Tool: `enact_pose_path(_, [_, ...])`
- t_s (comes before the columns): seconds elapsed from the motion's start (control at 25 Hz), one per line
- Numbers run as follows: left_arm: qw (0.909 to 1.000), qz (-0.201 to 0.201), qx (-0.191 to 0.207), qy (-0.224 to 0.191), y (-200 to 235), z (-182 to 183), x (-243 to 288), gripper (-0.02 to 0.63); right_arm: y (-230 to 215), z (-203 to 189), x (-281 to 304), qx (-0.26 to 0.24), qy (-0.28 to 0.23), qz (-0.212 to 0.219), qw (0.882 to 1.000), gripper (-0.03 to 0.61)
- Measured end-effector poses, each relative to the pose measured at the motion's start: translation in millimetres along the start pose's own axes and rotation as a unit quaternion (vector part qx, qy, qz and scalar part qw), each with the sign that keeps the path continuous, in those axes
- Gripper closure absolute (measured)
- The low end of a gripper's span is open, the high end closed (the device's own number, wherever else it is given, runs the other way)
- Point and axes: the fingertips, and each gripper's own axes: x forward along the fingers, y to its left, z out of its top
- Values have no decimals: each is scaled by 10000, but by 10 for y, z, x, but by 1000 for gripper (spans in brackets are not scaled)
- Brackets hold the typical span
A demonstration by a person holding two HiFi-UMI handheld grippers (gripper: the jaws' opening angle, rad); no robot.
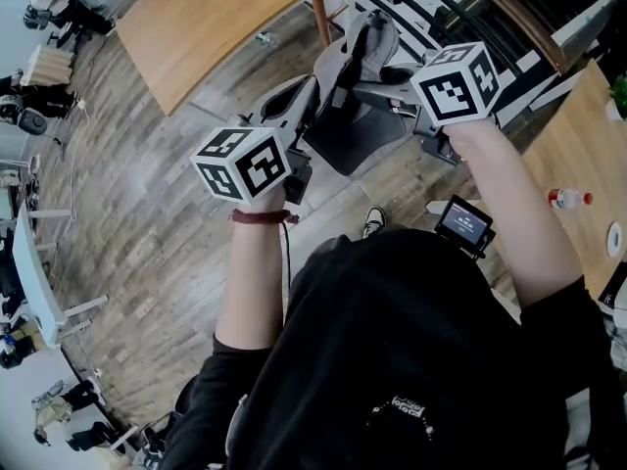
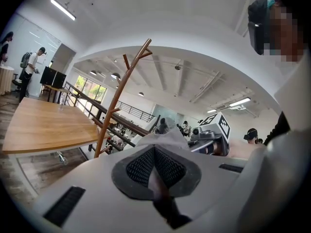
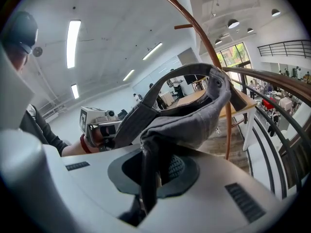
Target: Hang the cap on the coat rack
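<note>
Both jaws are clenched on the grey cap (image 3: pixel 187 123): the right gripper (image 3: pixel 154 165) pinches one edge, the left gripper (image 2: pixel 155 163) the opposite edge. The cap is held up between them, near the brown coat rack (image 1: pixel 315 8) just beyond, beside a wooden table (image 1: pixel 196 27)

"Where does the cap (image 1: pixel 343 125) sit?"

"It sits in front of the person, between the left gripper (image 1: pixel 300 169) and the right gripper (image 1: pixel 397 94), with one edge pinched in each."

"And the coat rack (image 1: pixel 316 8)?"

"It stands beyond the cap. The table (image 1: pixel 206 23) is to its left and the railing (image 1: pixel 509 13) to its right."
</note>
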Motion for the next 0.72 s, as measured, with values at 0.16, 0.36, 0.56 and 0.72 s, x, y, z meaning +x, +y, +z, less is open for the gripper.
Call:
enact_pose_path(0.16, [10000,-6,-7,39,-10,-28,69,609,-71,-6,-17,28,-11,33,10000,551])
enact_pose_path(0.36, [10000,-33,16,51,47,33,132,609,-139,59,-10,65,-59,89,9999,551])
enact_pose_path(0.56, [9999,-106,43,113,207,-68,407,609,-455,18,50,113,-102,68,9999,551])
enact_pose_path(0.72, [9996,-268,60,65,175,161,426,609,-398,223,-34,125,-145,-84,9998,551])
